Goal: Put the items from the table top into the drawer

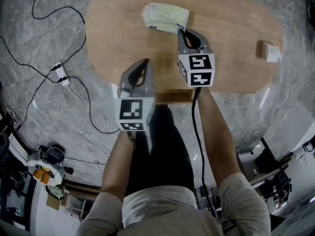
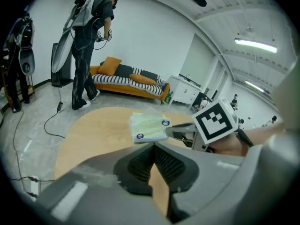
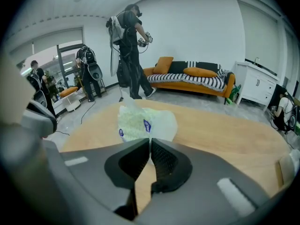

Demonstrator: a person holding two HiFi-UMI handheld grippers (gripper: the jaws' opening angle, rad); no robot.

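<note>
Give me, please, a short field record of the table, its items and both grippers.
table: oval, wooden
packet: plastic-wrapped, on the table's far side
white block: near the table's right end
right gripper: fingers closed on the packet's near corner
left gripper: fingers together, nothing between them

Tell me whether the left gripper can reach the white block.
Probably not easily: the right gripper, shut on the packet, and its forearm lie between the left gripper and the block. It would have to cross over that arm.
</note>
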